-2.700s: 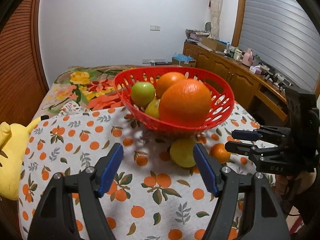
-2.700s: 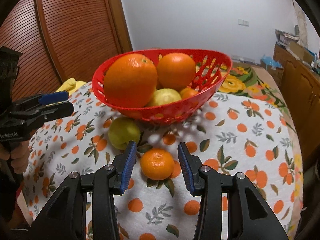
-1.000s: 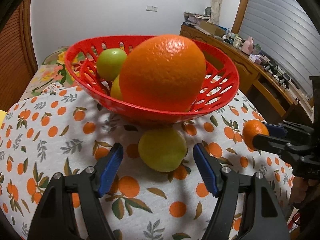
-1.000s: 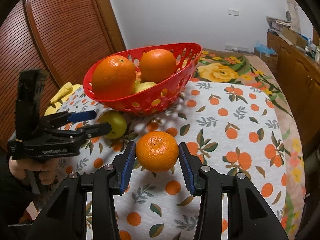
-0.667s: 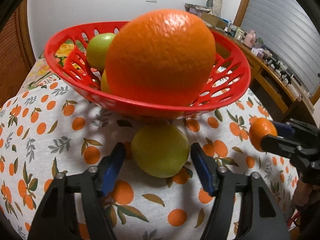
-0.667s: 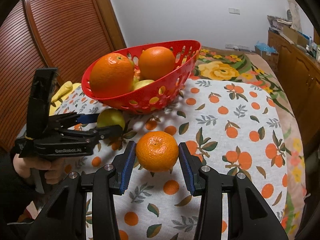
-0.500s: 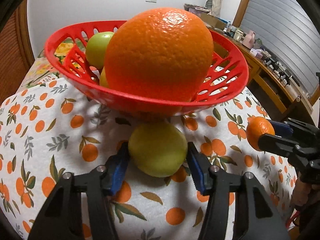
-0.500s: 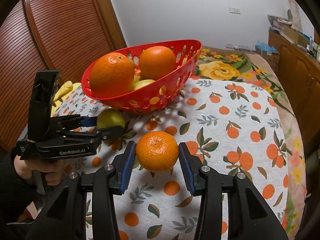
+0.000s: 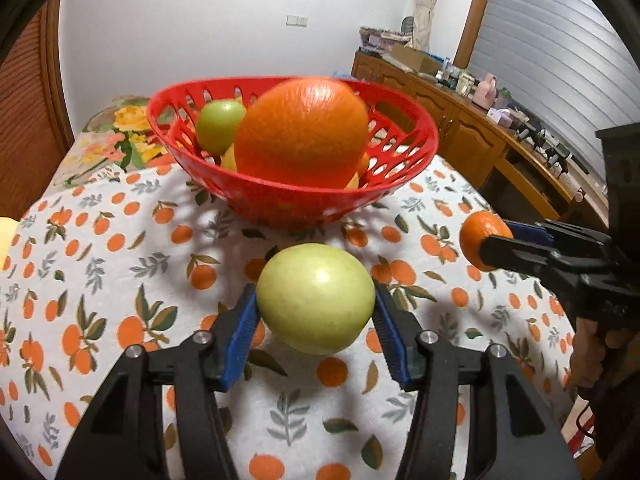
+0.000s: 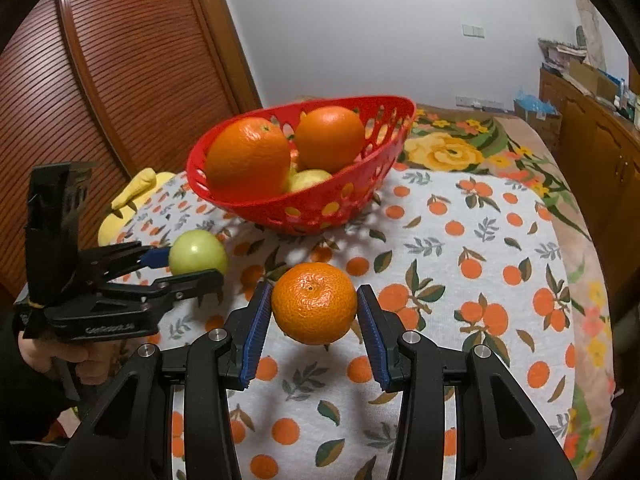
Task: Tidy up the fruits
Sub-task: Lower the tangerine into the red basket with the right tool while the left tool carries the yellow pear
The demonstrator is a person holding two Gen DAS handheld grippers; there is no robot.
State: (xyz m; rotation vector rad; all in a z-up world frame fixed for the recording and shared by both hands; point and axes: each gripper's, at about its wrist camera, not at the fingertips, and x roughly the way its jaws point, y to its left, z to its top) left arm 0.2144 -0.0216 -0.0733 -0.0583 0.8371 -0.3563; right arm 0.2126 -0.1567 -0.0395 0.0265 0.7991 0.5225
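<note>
My left gripper (image 9: 316, 320) is shut on a pale green apple (image 9: 315, 298) and holds it above the cloth, in front of the red basket (image 9: 256, 196). It also shows in the right wrist view (image 10: 188, 266) with the apple (image 10: 197, 257). My right gripper (image 10: 314, 320) is shut on a small mandarin (image 10: 314, 303), lifted off the table; it shows in the left wrist view (image 9: 490, 246) at the right. The red basket (image 10: 320, 208) holds two big oranges (image 10: 248, 166), a green apple (image 9: 219, 126) and yellow fruit.
The table wears a white cloth with an orange print (image 10: 480, 264). A yellow soft toy (image 10: 128, 200) lies at its left edge. A floral bedspread (image 10: 460, 148) lies behind the basket. Wooden cabinets (image 9: 460, 128) with clutter run along the right wall.
My left gripper closed on the green apple and lifted it off the cloth, backing away from the basket. My right gripper keeps holding the mandarin in the air.
</note>
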